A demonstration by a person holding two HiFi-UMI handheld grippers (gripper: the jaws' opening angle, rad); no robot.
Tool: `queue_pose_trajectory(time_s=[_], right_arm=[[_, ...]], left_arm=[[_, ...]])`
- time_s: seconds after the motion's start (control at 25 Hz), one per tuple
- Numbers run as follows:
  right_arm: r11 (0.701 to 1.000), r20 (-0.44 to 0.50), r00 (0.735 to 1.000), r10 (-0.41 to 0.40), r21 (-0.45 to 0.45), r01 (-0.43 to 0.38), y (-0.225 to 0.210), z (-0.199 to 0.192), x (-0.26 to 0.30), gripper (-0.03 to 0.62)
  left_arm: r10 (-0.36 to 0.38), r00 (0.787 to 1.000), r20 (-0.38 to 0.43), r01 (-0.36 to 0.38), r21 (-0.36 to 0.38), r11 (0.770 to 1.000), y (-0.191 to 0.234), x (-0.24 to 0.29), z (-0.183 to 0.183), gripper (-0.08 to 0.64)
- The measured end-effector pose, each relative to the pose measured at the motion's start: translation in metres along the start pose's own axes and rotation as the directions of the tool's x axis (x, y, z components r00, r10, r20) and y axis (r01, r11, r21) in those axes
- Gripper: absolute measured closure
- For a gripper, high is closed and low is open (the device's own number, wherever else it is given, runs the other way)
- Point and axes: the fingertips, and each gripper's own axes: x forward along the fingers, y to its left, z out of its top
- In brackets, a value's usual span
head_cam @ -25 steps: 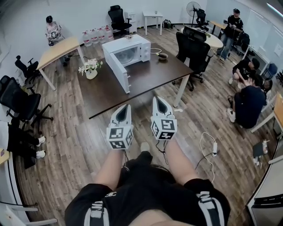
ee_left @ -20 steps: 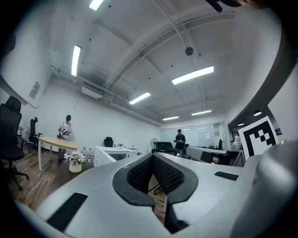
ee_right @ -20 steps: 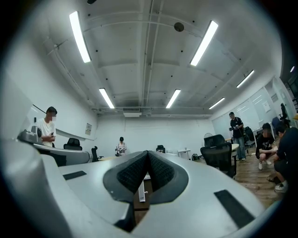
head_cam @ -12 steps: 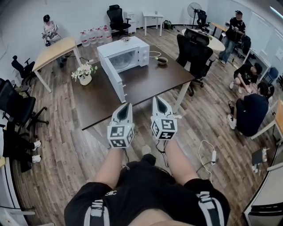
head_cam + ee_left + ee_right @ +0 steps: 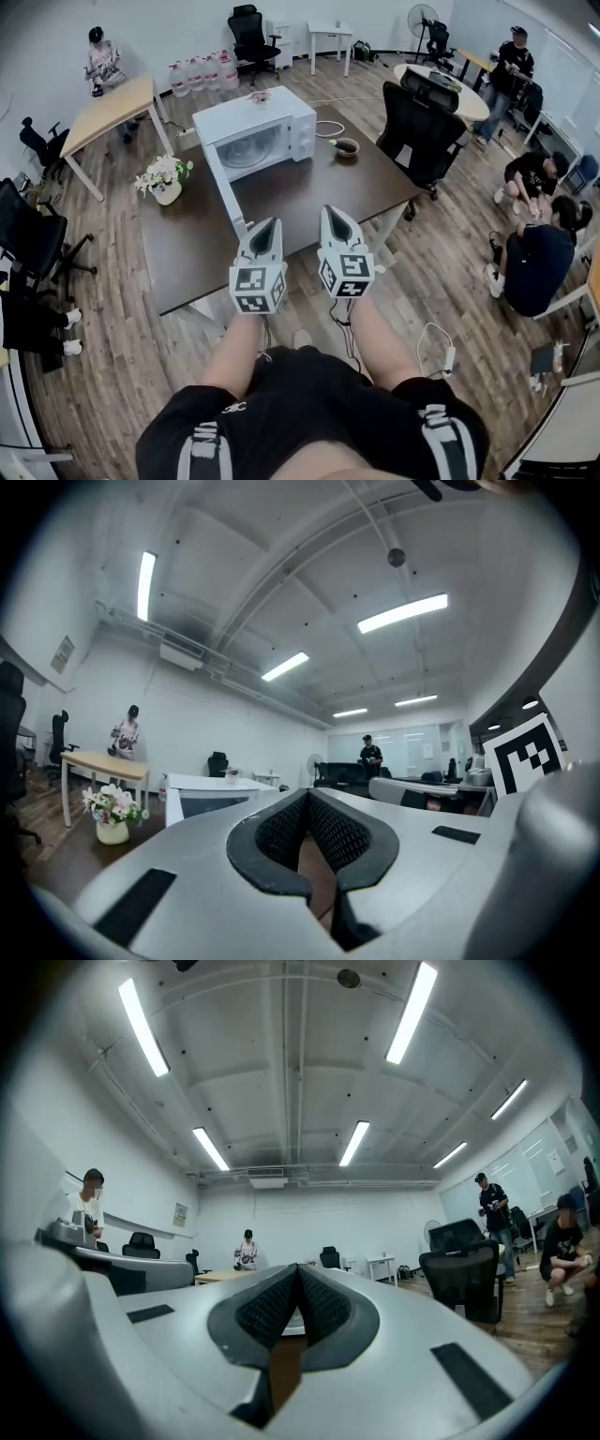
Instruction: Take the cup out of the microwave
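A white microwave (image 5: 258,131) stands at the far side of a dark brown table (image 5: 319,192), its door (image 5: 223,187) swung open toward me. The cavity is dim and I cannot make out a cup in it. My left gripper (image 5: 266,228) and right gripper (image 5: 333,217) are side by side above the table's near edge, both shut and empty, pointing at the microwave. In the left gripper view the left gripper (image 5: 307,795) has its pads together, with the microwave (image 5: 211,794) ahead to the left. The right gripper (image 5: 298,1269) is likewise shut in the right gripper view.
A vase of flowers (image 5: 164,178) sits on the table's left part, a small dark bowl (image 5: 347,145) beside the microwave's right. A black office chair (image 5: 417,117) stands at the table's right side. People sit on the floor at the right (image 5: 539,258).
The table and microwave have come closer in the head view. Both grippers, earlier over the floor short of the table, now hang over its near edge. Both stay shut.
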Motion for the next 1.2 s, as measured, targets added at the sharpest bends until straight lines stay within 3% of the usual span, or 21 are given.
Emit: queue_pose_trajectory(time_s=[0.28,0.64,0.88,1.16,1.2], right_arm=[[0.997,0.014,0.997,0.074,-0.022,-0.074,-0.043,0.014,0.117,0.591],[0.984,-0.012,0.985,0.174,0.036,-0.174,-0.056,-0.003,0.206,0.591],[0.956,-0.037,0.956,0.291,0.055,-0.289,-0.053,-0.013,0.255,0.591],[0.892,-0.007,0.894,0.448,0.062,-0.447,-0.050,-0.031,0.307,0.585],[0.883,-0.004,0.884,0.467,0.061,-0.466,-0.048,-0.034,0.314,0.548]], left_arm=[[0.044,0.999,0.031,-0.045,0.004,0.999,0.037,0.116,0.022,0.558],[0.194,0.981,0.010,-0.194,-0.001,0.981,0.098,0.170,0.024,0.558],[0.323,0.946,-0.006,-0.323,0.006,0.946,0.126,0.188,0.019,0.558],[0.478,0.878,-0.013,-0.478,0.026,0.878,0.152,0.214,0.015,0.558],[0.494,0.869,-0.012,-0.493,0.027,0.869,0.155,0.218,0.015,0.558]])
